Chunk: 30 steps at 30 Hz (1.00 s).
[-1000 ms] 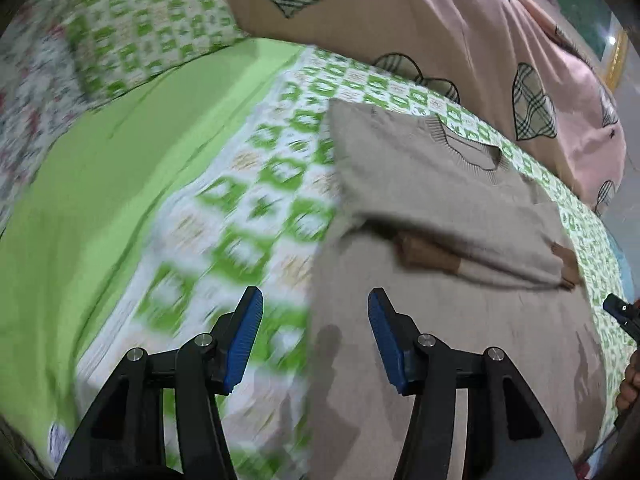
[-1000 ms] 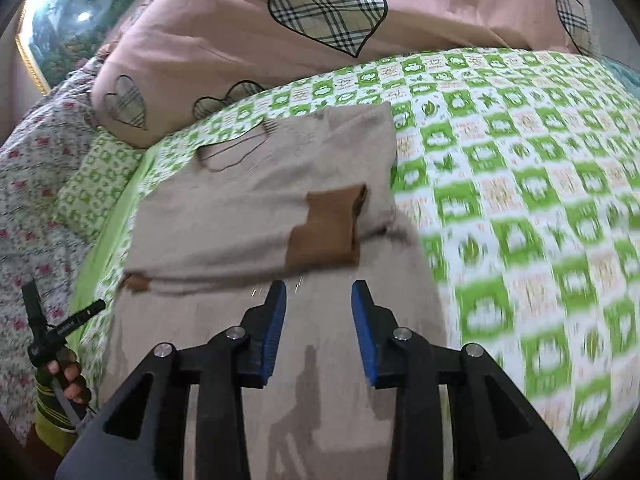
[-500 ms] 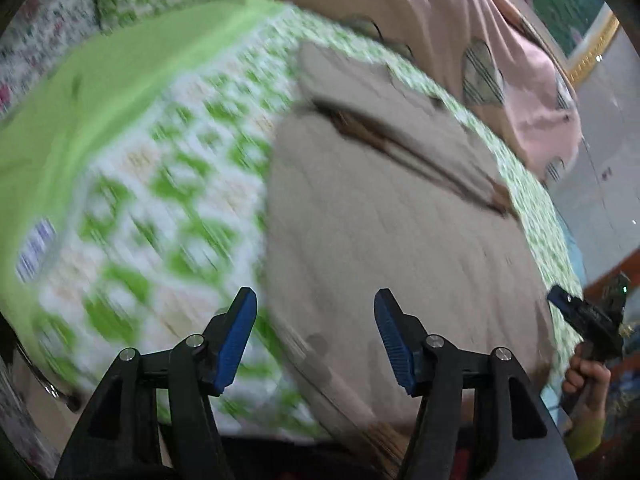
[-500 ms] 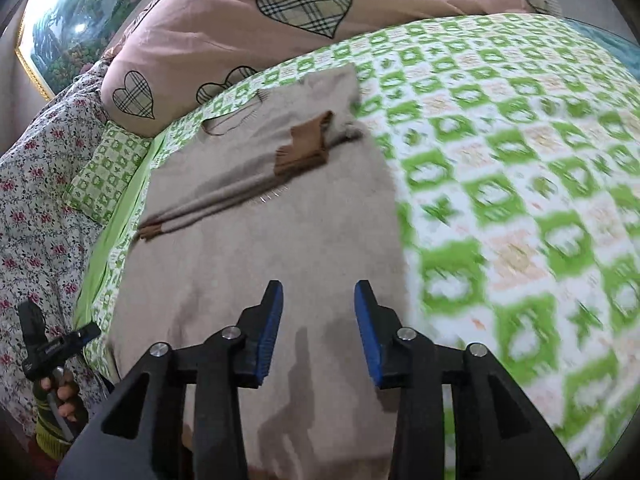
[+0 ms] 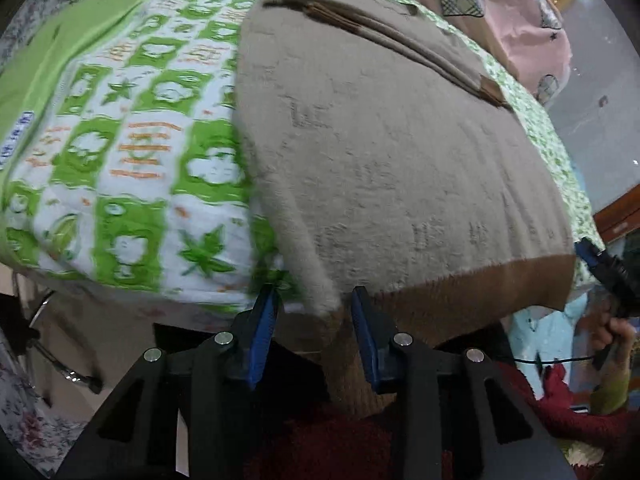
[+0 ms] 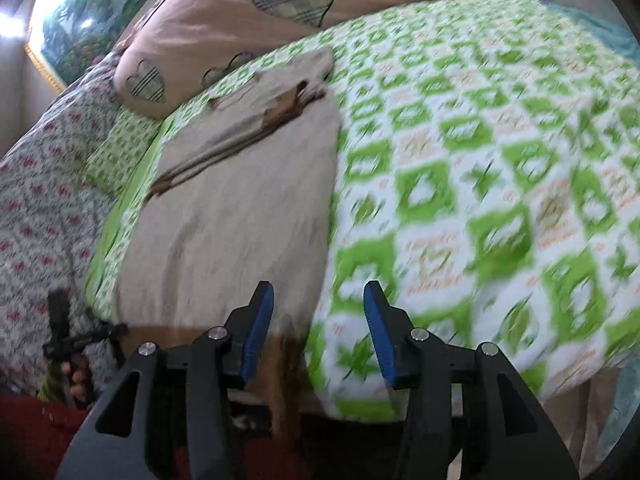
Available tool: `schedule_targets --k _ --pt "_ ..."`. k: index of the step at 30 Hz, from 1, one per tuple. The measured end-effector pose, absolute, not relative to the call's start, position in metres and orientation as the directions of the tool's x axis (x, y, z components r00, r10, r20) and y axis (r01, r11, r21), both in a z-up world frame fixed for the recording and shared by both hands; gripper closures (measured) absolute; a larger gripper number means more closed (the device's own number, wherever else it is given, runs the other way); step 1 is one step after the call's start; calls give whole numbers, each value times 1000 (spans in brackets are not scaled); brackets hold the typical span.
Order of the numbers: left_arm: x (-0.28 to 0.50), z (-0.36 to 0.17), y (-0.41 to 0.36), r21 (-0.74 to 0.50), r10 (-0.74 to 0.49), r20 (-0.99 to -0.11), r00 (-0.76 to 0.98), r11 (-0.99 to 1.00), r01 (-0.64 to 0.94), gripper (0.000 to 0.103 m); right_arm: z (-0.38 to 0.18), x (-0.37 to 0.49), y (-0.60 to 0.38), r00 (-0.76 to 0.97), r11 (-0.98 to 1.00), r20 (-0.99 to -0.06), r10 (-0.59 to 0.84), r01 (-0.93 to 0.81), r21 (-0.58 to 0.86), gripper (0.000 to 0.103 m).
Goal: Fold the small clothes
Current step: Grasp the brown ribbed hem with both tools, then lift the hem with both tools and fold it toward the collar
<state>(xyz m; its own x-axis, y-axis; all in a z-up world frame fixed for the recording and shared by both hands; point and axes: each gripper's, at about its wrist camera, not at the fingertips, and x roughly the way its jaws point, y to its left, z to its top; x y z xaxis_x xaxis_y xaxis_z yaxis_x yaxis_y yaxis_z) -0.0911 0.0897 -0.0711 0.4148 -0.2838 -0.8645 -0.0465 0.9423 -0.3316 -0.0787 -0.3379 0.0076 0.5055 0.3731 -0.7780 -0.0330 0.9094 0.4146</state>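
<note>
Both grippers have swept back from the sleeve area to the near hem over the last second, and now each hangs over a bottom corner. Big picture first: the green-patterned bedspread (image 6: 460,168) fills the scene, with the pink heart-print duvet (image 6: 248,12) bunched at the far end. On the bed lies the beige sweater (image 5: 380,140), flat, both sleeves already folded across its chest at the far end, and its brown hem band (image 5: 480,288) draped over the near edge.

Down at that hem, the left gripper (image 5: 312,320) is closing its jaws around the near left corner; fabric sits between the pads, though they do not yet seem to press on it. The right gripper (image 6: 318,320) is spreading wider, straddling the near right corner, nothing clamped.

My read: sleeves done, and the bottom-to-top fold is being set up. Next, both must pinch their corners firmly, lift together and carry the hem evenly toward the collar.
</note>
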Motion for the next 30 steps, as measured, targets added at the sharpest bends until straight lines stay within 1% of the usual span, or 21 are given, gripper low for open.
schedule_targets --k 2,7,9,13,14,15,16,17,18,19,22,24,27,28,30 --pt "-88 -76 85 -353 -311 -856 414 935 -28 65 5 -83 -334 491 899 -774 400 -47 435 55" --pt "-83 -82 71 -344 -321 -853 411 939 20 66 3 -89 -330 449 870 -759 471 -95 483 54" --pt "-84 -83 72 -342 -324 -849 417 939 35 68 -1 -91 -327 426 862 -760 491 -114 494 54" --pt "-83 -85 77 -374 -355 -839 413 927 38 68 -10 -90 -314 405 840 -743 533 -149 522 54" --pt "-83 -86 78 -373 -355 -838 415 927 39 70 -12 -89 -310 403 836 -738 540 -155 527 54" --pt "-84 -86 79 -364 -347 -838 421 930 41 78 -13 -88 -308 405 839 -741 536 -155 522 55" --pt "-84 -86 80 -354 -339 -837 429 934 47 84 -14 -86 -307 416 851 -749 516 -143 506 78" --pt "-86 -84 81 -354 -342 -831 438 933 56 93 -15 -86 -309 412 851 -753 513 -129 509 94" --pt "-90 -82 85 -355 -343 -825 449 933 62 96 -16 -87 -313 408 842 -748 523 -114 527 94" --pt "-94 -78 86 -353 -344 -816 465 933 71 96 -14 -90 -318 413 834 -738 534 -113 540 94" --pt "-106 -61 96 -372 -374 -771 516 922 113 97 0 -107 -340 455 799 -681 574 -127 588 96" --pt "-108 -58 104 -391 -393 -753 528 912 123 97 3 -112 -349 467 789 -666 582 -125 602 96" --pt "-103 -67 109 -417 -416 -757 504 901 118 96 -8 -108 -343 434 786 -680 591 -120 606 96" --pt "-101 -70 110 -417 -418 -763 493 901 119 95 -13 -106 -341 421 780 -682 598 -113 615 93" --pt "-96 -75 108 -419 -422 -778 466 900 116 92 -23 -102 -335 392 794 -712 582 -85 602 92"
